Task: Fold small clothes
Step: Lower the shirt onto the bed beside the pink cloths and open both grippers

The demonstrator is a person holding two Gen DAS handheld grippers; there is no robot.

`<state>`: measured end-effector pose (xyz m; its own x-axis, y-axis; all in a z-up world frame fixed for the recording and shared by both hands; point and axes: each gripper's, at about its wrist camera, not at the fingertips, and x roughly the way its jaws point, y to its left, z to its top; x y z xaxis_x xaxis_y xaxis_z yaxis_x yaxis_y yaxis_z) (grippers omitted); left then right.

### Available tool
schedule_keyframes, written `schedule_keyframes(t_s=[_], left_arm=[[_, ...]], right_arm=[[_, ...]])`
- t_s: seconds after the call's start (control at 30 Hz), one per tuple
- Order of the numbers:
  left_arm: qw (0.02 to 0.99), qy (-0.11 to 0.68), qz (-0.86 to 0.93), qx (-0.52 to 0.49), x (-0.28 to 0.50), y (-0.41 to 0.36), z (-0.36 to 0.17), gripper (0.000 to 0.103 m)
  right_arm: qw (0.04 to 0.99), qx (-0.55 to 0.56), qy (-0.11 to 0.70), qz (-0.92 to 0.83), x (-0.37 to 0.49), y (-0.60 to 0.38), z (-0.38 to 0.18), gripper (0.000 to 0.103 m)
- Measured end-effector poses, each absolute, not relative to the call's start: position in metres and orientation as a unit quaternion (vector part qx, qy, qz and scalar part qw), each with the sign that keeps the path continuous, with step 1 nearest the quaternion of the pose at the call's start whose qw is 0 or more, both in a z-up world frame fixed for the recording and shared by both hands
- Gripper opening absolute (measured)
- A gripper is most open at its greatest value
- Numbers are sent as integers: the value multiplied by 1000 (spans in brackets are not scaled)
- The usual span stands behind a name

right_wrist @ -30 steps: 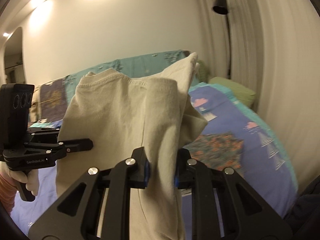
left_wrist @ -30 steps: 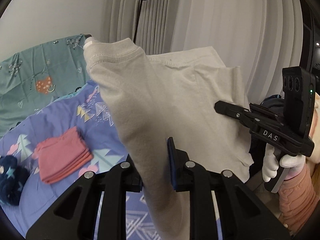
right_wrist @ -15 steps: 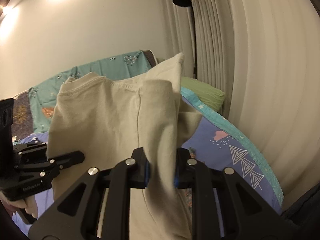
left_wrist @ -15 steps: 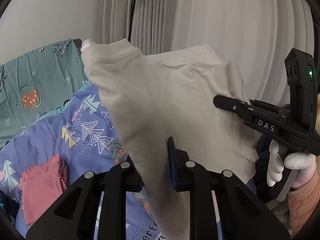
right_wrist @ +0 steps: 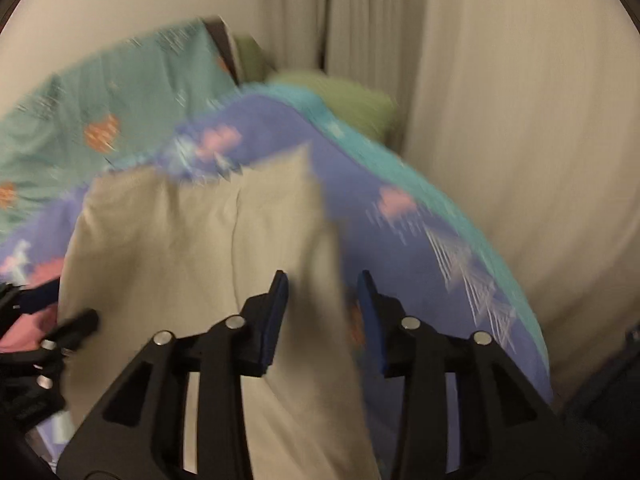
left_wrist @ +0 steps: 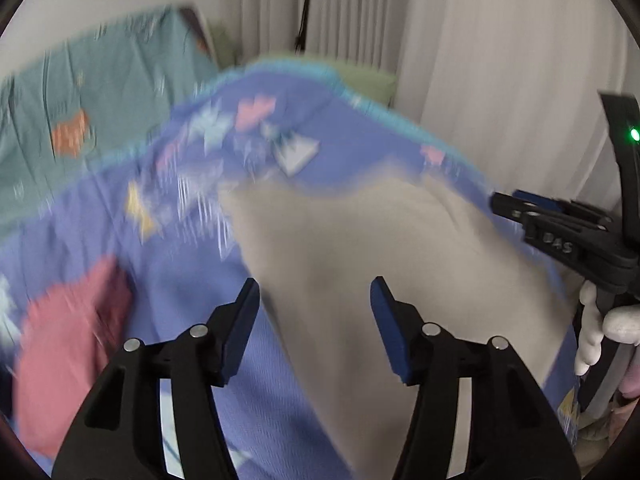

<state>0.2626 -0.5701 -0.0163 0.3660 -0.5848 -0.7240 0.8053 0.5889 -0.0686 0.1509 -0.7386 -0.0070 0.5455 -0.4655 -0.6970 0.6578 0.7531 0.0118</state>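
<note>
Now both pictures are blurry. The left hand-held gripper (left_wrist: 314,304) has its jaws spread wide; they have just been opening, and the blue pads (left_wrist: 386,320) press on nothing. The beige T-shirt (left_wrist: 360,260) shows in the gap between them, lying on the purple bedspread (left_wrist: 100,216) of the bed. The right hand-held gripper (right_wrist: 322,300) has also just been opening. Its jaws stand partly apart, and the edge of the beige T-shirt (right_wrist: 192,248) hangs loose between them without being pinched. In the left view the right hand-held gripper (left_wrist: 504,204) is seen at the far side of the shirt, held by a white-gloved hand (left_wrist: 600,328). A pink folded cloth (left_wrist: 60,344) lies on the bedspread to the left, near the shirt but apart from it. A teal pillow (right_wrist: 100,120) and a green pillow (right_wrist: 352,104) sit at the head of the bed, with pale curtains (right_wrist: 500,120) behind them.
</note>
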Motion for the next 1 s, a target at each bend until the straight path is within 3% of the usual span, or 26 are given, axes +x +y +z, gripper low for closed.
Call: schedule_keyframes(t_s=[0.07,0.2,0.33,0.47,0.7,0.83,0.87,1.0], left_arm=[[807,376,-436,133,264,-559,-37,68],[803,392,-440,85,260,-547,-49,68],[818,372,-427,99,249,-550,-50,69],[849,338,-390,112,242,-545,-48,84],[860,311,-389,106,209,-504,-21,85],[868,263,-408,105,176,-464,9,96],[869,255,-411,103,171,-458,14,98],[875,228,-420,82,146,-425,33,101]], right_arm=[[862,147,370,-313,142,-738,-38,32],[871,80,346,-339,132,-722,-58,34],[866,103,345,-346,136,-729,-63,33],[866,91,338,-358,135,-725,-64,33],[845,61,365,-386,146,-718,-59,32],[844,22,364,-393,130,-686,-37,33],[852,24,352,-388,119,-676,-32,34],[879,63,301,-364,54,-630,-6,68]])
